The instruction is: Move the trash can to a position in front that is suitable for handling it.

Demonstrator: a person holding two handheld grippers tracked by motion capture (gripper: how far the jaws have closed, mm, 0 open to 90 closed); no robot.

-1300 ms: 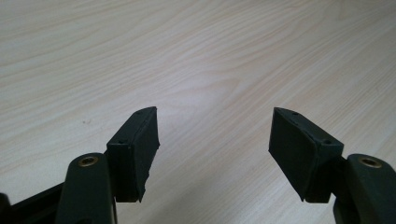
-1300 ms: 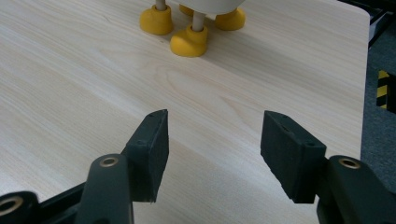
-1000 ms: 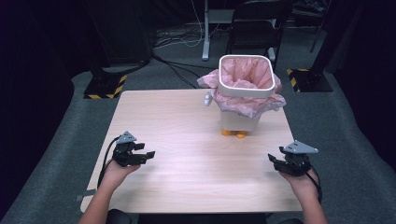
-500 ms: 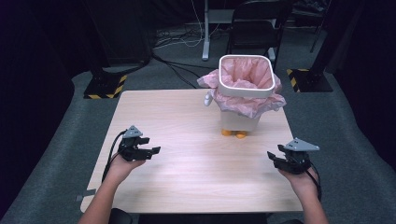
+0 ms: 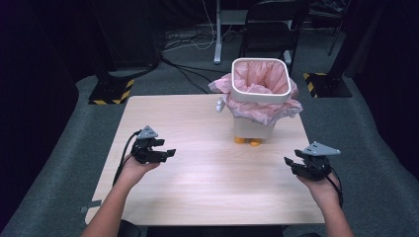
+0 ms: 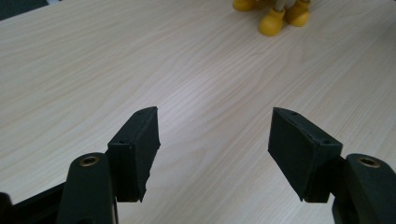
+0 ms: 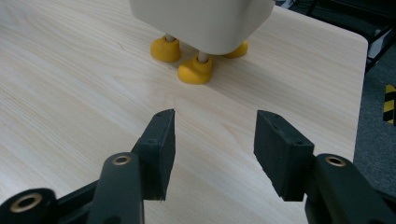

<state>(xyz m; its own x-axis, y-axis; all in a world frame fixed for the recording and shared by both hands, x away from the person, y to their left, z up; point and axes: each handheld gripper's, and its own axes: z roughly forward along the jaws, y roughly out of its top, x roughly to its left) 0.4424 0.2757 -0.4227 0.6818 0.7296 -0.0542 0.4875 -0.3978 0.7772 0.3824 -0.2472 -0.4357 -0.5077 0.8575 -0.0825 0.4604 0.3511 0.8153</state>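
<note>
Pink liner (image 5: pixel 262 81) spilled over the rim of the duck-footed bin (image 5: pixel 254 126) at the worktop's (image 5: pixel 207 173) far right, and with my left tongs (image 5: pixel 165 154) spread and my right tongs (image 5: pixel 291 165) just narrowing, both empty, I judged a clumsy tug could topple it.

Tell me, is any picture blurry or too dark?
High view: the pale wooden table is bright, the room behind nearly black, and the white bin with the pink plastic liner looks a bit soft. Left gripper view: the bin's yellow feet are blurry. Right gripper view: fairly sharp, even light.
</note>
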